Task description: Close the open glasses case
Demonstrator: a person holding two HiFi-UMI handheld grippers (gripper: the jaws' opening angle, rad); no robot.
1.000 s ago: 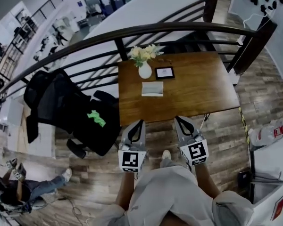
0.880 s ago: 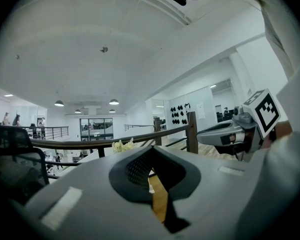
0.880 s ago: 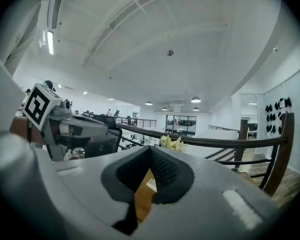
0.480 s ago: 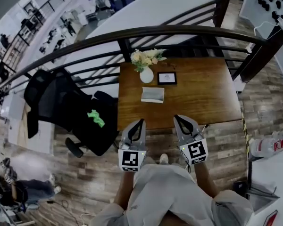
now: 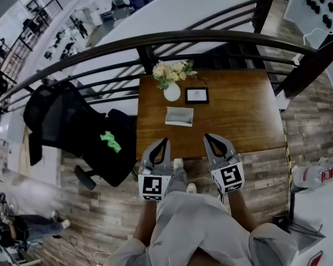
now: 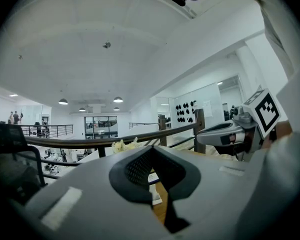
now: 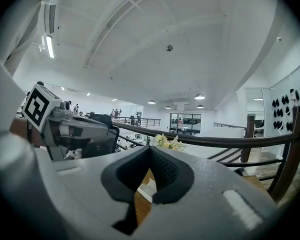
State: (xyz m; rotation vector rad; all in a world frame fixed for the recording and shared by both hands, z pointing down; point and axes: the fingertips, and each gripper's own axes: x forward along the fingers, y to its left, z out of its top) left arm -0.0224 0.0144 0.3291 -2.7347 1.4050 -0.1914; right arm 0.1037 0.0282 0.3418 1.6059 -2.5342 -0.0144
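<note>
Glasses case lies pale and flat on the counter, toward its near edge and left of centre, its long axis running roughly 9 to 3 o'clock. It is too small here to tell how far its lid stands open.

A dark railing curves behind the counter at 12 o'clock, and a black chair stands at 9 o'clock.

The left gripper and right gripper hover off the near edge, well short of the case. Each pair of fingers is pressed together at the tips, holding nothing.

The case sits at about 1 o'clock from the left gripper and 11 o'clock from the right; the left looks marginally nearer.

A flower vase and a small frame stand just beyond the case.
</note>
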